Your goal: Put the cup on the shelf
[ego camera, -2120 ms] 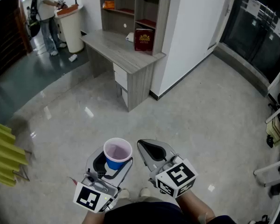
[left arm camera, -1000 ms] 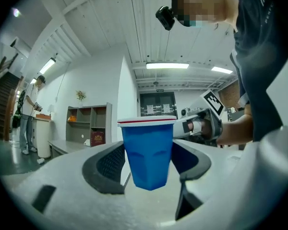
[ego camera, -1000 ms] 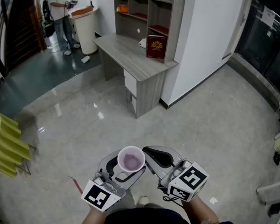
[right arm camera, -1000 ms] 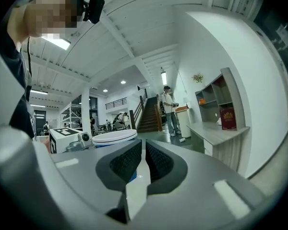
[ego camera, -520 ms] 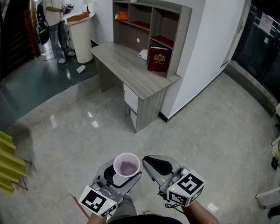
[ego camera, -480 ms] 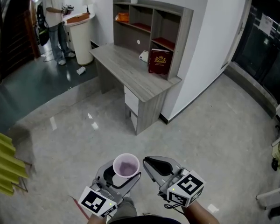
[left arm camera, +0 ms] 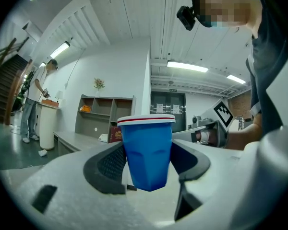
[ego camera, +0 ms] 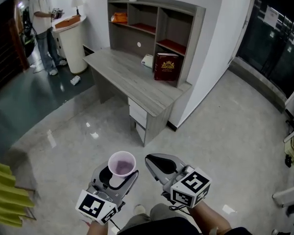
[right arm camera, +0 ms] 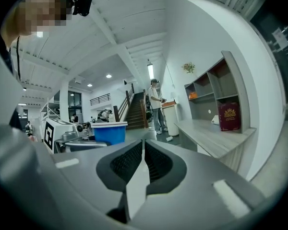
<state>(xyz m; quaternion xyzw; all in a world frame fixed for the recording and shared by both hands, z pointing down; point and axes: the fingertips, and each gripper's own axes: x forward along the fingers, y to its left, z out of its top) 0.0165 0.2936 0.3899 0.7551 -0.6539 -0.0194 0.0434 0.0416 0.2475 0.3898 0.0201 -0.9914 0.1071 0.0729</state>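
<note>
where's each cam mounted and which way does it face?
Head view: on the head, steeply down at desk; shows left gripper clamping cup, right gripper shut.
Left gripper view: on left gripper, level along its jaws toward shelf; right gripper and torso at right.
Right gripper view: on right gripper, along shut jaws; left gripper at left.
Shared: cup, shelf.

One blue cup (ego camera: pixel 122 163), lower centre. Two grippers at the bottom: left gripper (ego camera: pixel 118 176), right gripper (ego camera: pixel 154 163). One bench (ego camera: pixel 122 77), one shelf (ego camera: pixel 196 28), one red book (ego camera: pixel 165 66), upper centre. One person (ego camera: pixel 41 18), upper left.
</note>
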